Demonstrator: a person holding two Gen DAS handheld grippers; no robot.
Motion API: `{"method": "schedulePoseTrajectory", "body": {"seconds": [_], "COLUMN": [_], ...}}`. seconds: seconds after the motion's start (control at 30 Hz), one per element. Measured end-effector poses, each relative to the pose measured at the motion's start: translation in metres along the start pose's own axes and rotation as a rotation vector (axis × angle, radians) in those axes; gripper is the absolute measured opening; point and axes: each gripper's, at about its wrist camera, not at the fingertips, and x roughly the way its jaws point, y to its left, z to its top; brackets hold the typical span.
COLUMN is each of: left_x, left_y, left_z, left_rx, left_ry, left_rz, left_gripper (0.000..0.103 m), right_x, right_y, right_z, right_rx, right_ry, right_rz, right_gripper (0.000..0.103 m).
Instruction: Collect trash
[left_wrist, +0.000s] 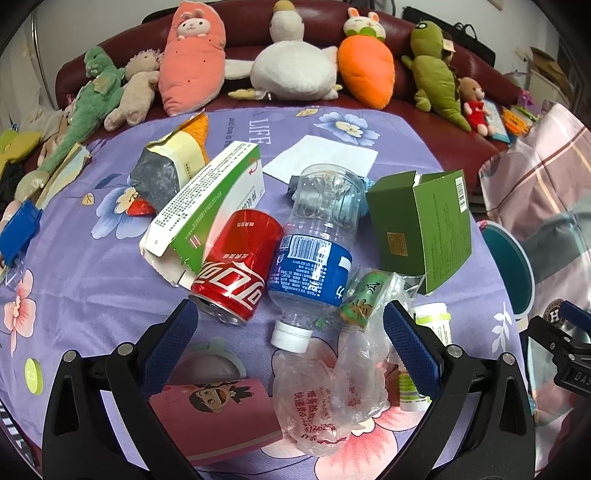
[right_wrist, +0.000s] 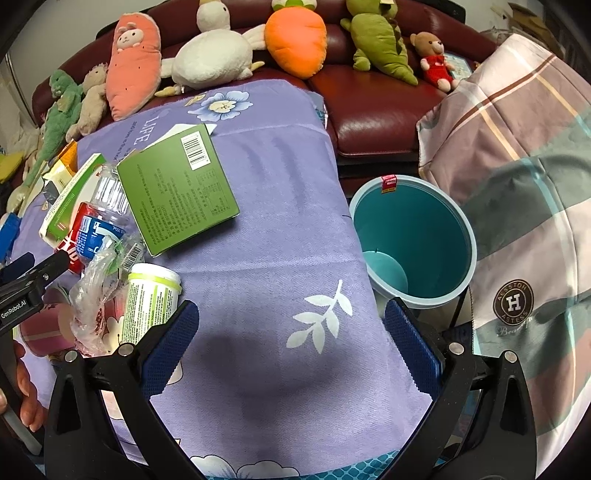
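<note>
Trash is piled on the purple flowered cloth (left_wrist: 74, 266). In the left wrist view a red cola can (left_wrist: 236, 269), a clear water bottle with a blue label (left_wrist: 314, 247), a white-and-green carton (left_wrist: 210, 210) and a green box (left_wrist: 421, 229) lie ahead of my left gripper (left_wrist: 290, 325). That gripper is open, with the bottle's white cap (left_wrist: 291, 334) and a crumpled clear plastic bag (left_wrist: 332, 391) between its fingers. My right gripper (right_wrist: 291, 328) hangs open above bare cloth. A white jar with a green lid (right_wrist: 149, 302) lies by its left finger. The teal bin (right_wrist: 413, 236) stands to its right.
A pink printed card (left_wrist: 218, 417) and a foil snack bag (left_wrist: 162, 170) also lie on the cloth. Plush toys (left_wrist: 295, 66) line the dark red sofa (right_wrist: 376, 110) behind. A checked blanket (right_wrist: 524, 184) drapes on the right beside the bin. A hand (right_wrist: 22, 384) shows at the lower left of the right wrist view.
</note>
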Motion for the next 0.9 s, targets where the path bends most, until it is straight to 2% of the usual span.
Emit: {"method": "schedulePoseTrajectory", "body": {"seconds": [0.9], "left_x": [0.0079], "left_y": [0.0002], "left_z": [-0.0021], "left_rx": [0.013], "left_ry": [0.016], "left_rz": [-0.035], "left_gripper": [0.1], "right_x": [-0.0047], "right_y": [0.0088], "right_z": [0.0057], "right_rx": [-0.025], "right_ry": [-0.008], "right_rz": [0.005], "right_gripper": [0.097]}}
